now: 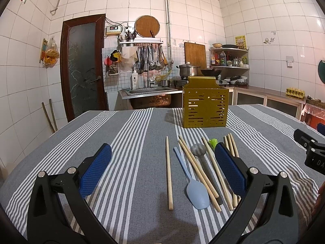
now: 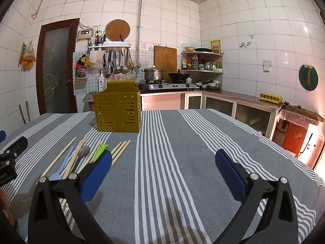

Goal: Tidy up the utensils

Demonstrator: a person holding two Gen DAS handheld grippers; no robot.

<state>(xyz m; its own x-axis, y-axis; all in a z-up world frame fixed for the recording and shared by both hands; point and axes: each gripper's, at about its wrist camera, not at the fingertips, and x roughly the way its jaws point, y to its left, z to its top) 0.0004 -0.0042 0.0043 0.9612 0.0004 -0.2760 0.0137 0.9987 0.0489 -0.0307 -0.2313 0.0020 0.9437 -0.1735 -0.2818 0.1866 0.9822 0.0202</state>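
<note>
Utensils — chopsticks (image 1: 169,170), blue spoon (image 1: 196,191), grey spoon (image 1: 200,152), green piece (image 1: 213,142) — lie loose on the worktop (image 1: 130,162) short of the yellow caddy (image 1: 205,106), both our left tool (image 1: 162,169) and right tool (image 2: 163,172) spread wide and empty, so we judge nothing sorted yet; next: first pick, lone chopstick likely.

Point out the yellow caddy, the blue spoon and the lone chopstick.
Yellow caddy (image 1: 205,109), left wrist view, middle of its slotted front wall.
Blue spoon (image 1: 198,193), left wrist view, its bowl.
Lone chopstick (image 1: 168,170), left wrist view, mid-shaft.
</note>
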